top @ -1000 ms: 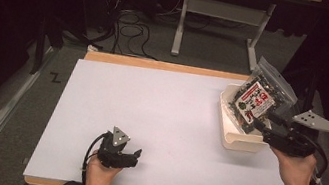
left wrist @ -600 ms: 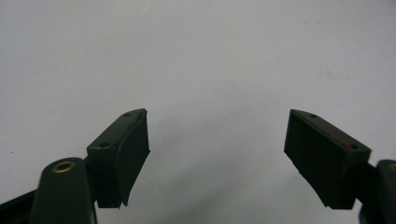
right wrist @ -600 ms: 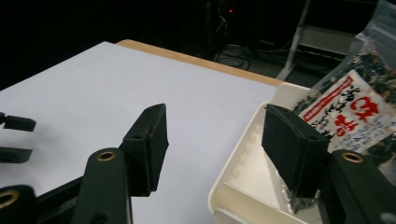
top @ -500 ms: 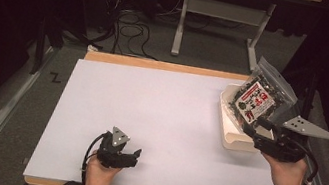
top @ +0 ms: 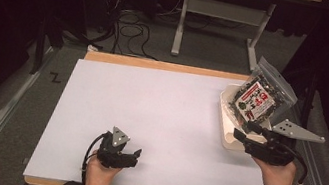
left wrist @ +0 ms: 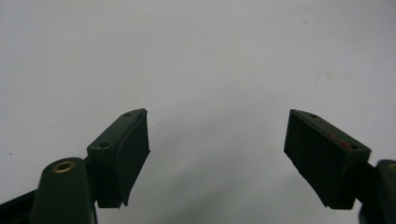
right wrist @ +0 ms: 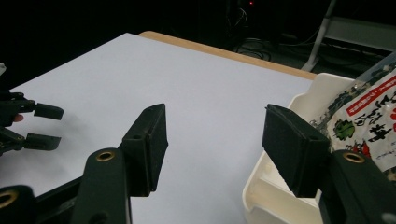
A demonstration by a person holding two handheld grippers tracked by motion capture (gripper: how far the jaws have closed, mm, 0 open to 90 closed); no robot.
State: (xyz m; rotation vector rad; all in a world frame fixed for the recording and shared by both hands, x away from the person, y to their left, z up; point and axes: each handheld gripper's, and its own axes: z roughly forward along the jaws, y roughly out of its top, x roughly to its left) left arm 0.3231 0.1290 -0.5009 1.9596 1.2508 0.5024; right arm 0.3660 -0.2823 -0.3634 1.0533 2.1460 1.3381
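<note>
We kept the left hand-held gripper [top: 134, 155] released and empty, low over the white worktop [top: 158, 117]. At the right, our right hand-held gripper [top: 243, 131] was spread, grasping nothing, beside the white tray [top: 225, 128] where the snack packet [top: 257, 99] leaned. We judged a careless nudge could tip that packet out.

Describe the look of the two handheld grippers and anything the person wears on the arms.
Both the left gripper and right gripper are black with flat rectangular jaws, brass-coloured rivets at the jaw bases, a grey three-cornered plate on top and a trailing black cable. The forearms are bare, with no sleeves in view.
</note>
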